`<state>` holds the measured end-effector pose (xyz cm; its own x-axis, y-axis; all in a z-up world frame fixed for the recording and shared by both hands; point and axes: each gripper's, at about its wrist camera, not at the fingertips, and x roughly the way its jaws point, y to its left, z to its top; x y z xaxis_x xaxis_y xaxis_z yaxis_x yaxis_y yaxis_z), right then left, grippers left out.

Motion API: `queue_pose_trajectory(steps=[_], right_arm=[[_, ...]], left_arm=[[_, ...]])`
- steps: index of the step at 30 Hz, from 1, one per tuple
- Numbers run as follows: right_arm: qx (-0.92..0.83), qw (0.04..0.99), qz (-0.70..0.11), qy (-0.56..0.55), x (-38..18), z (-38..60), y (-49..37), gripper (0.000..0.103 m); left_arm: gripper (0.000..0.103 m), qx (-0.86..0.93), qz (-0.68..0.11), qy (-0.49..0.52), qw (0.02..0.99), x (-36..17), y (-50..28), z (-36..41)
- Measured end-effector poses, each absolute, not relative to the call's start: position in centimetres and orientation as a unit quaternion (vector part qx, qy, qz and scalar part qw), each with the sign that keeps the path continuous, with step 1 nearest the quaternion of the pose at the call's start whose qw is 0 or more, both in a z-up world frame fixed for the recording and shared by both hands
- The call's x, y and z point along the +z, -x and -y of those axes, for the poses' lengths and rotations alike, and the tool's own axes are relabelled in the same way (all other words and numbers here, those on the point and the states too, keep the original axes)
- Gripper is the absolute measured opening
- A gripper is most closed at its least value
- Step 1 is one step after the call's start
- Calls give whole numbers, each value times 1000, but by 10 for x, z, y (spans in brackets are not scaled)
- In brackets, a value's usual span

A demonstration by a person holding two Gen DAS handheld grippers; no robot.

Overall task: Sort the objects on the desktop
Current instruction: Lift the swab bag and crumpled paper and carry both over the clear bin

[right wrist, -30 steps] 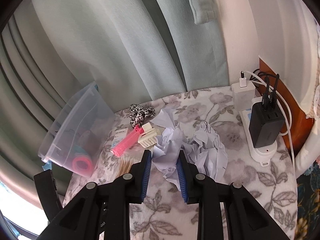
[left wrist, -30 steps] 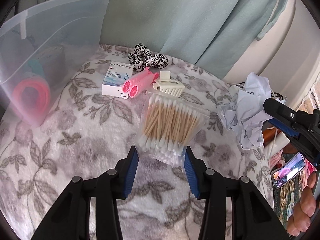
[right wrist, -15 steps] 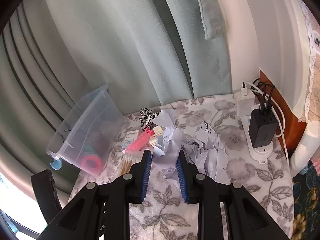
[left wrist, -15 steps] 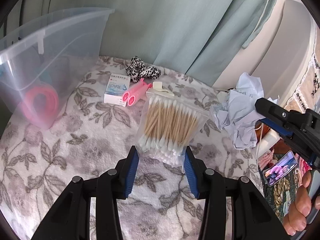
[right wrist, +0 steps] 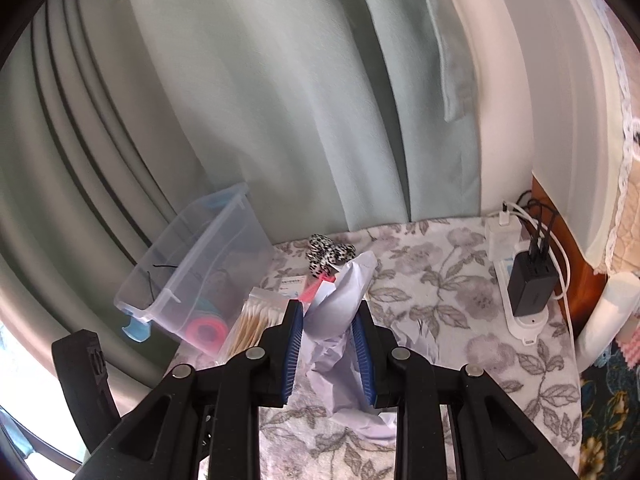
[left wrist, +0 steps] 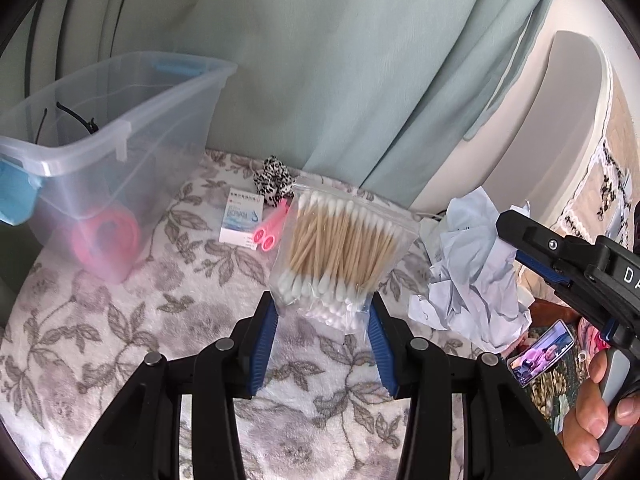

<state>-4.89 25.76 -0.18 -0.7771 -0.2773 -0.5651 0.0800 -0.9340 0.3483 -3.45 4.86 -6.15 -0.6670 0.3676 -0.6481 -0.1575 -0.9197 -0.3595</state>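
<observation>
Cotton swabs in a clear zip bag [left wrist: 340,252] hang clamped between the blue pads of the left hand-held gripper [left wrist: 322,320], which grips the bag's lower end. Against the frame a second ago, the bag is lifted clear of the floral-covered surface [left wrist: 120,340] and now covers the white comb-like clip it lay beside. Toward the surface's far edge lie a white box [left wrist: 240,226], a pink tube [left wrist: 272,228] touching it, and a leopard-print scrunchie [left wrist: 272,180]. The clear plastic bin [left wrist: 100,152] stands at the far left corner with a pink ring [left wrist: 106,240] inside. At the right, the right hand-held gripper [left wrist: 516,248] holds crumpled paper [left wrist: 472,272], and fingers [left wrist: 592,412] wrap its handle.

From the right wrist, the right hand-held gripper [right wrist: 328,322] is clenched on the crumpled paper [right wrist: 344,296], raised higher than a second ago, with more of the curtain [right wrist: 280,100] in view. The swab bag [right wrist: 256,320] shows just left of its left pad, the bin [right wrist: 200,264] beyond. A black charger [right wrist: 530,284] sits in a white power strip [right wrist: 524,326] along the surface's right edge.
</observation>
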Motion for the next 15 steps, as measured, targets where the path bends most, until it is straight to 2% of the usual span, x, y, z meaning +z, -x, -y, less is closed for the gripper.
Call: queue_pose_trajectory(steps=[15], right_arm=[[-938, 109, 143, -297, 24, -234, 44, 28]], left_arm=[[46, 915, 162, 343, 139, -38, 26, -20]])
